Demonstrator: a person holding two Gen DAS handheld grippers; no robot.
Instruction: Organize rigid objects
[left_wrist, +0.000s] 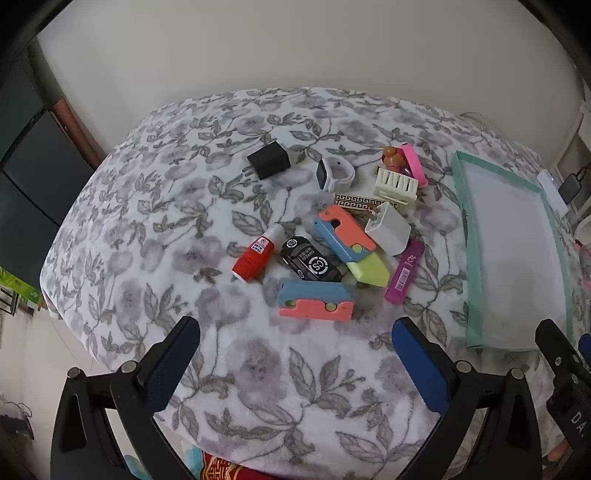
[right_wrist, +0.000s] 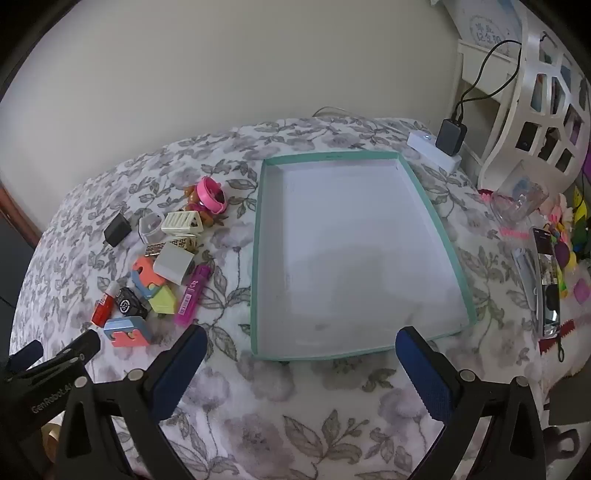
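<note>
Counting now, ahead of the left jaws: two blue-and-pink folding toys, one nearest and one further ahead with a yellow-green tip. Two chargers, one black, one white. Two watches, one white, one pink. One red bottle, one black toy car, one purple case, one cream basket. Ahead between the right jaws, one green-rimmed tray.
</note>
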